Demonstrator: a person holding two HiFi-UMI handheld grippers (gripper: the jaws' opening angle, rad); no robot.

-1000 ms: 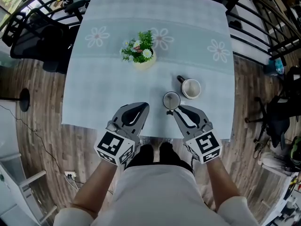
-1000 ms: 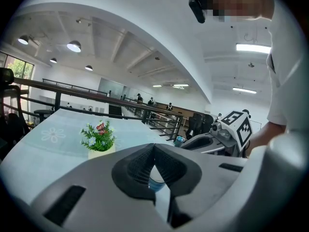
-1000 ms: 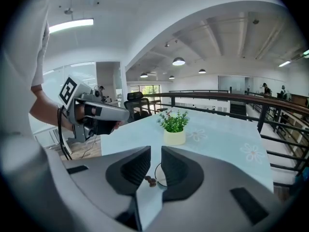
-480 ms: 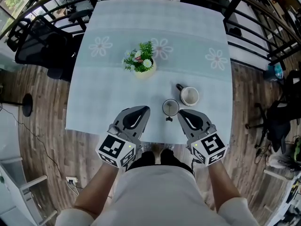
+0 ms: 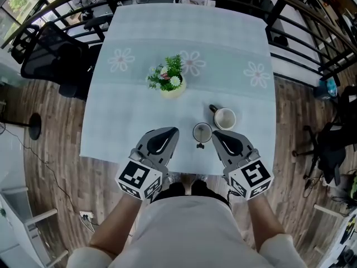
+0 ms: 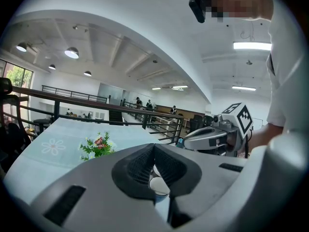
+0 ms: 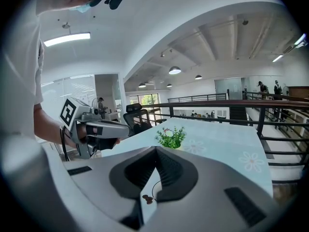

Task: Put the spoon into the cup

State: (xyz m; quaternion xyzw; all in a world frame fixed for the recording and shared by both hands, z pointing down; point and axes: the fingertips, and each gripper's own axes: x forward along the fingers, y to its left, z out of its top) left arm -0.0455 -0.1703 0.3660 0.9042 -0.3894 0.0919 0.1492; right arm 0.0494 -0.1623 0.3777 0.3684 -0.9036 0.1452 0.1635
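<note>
A small glass cup [image 5: 202, 132] stands on the pale blue tablecloth [image 5: 134, 121], with a white mug [image 5: 225, 118] just behind it to the right. The spoon's thin handle leans out of the glass toward me and ends in a small dark ornament [image 5: 199, 146]. That ornament [image 7: 147, 198] also shows low between the jaws in the right gripper view. My right gripper [image 5: 214, 133] hovers just right of the glass, shut with nothing held. My left gripper [image 5: 174, 130] hangs to the glass's left, its jaws [image 6: 154, 146] together and empty.
A potted plant [image 5: 169, 78] with small flowers sits at the table's middle. Black railings [image 5: 304, 24] and office chairs [image 5: 50, 49] stand around the table on the wooden floor. The table's near edge [image 5: 184, 171] lies under my grippers.
The right gripper's jaws have closed and it has lifted back from the glass cup, leaving the spoon there. The left gripper has risen slightly.
</note>
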